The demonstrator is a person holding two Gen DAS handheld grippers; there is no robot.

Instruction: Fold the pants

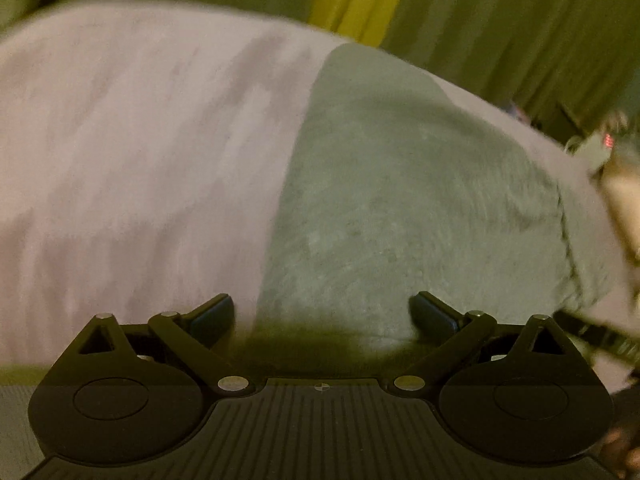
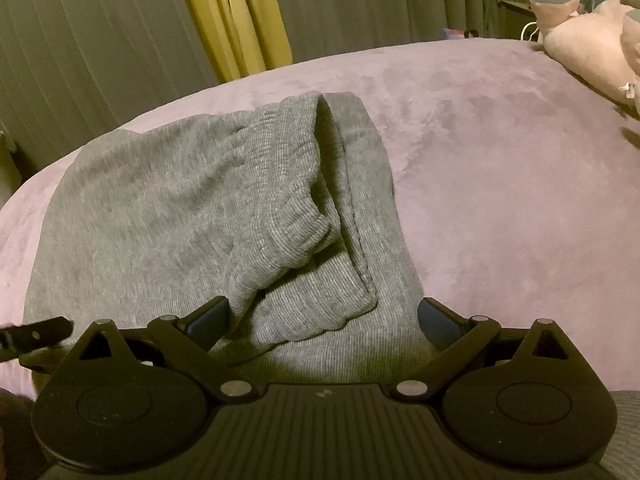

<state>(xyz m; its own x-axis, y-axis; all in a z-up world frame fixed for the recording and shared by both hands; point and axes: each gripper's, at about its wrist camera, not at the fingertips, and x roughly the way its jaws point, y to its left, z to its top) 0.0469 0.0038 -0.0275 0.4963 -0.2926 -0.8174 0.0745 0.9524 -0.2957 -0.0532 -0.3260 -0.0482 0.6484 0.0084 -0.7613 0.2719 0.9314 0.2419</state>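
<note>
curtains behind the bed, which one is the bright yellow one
The narrow curtain strip left of centre in the right wrist view is bright yellow; the wide pleated curtains on either side are dull grey-green.

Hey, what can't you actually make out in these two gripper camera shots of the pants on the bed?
- Left wrist view: blurred, so the pants show no folds or seams.
- Right wrist view: the right gripper body hides the pants' near edge.
- Right wrist view: the plush toy is cut off by the frame edge.

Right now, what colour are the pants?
Grey, ribbed knit pants; clearest in the right wrist view.
</note>
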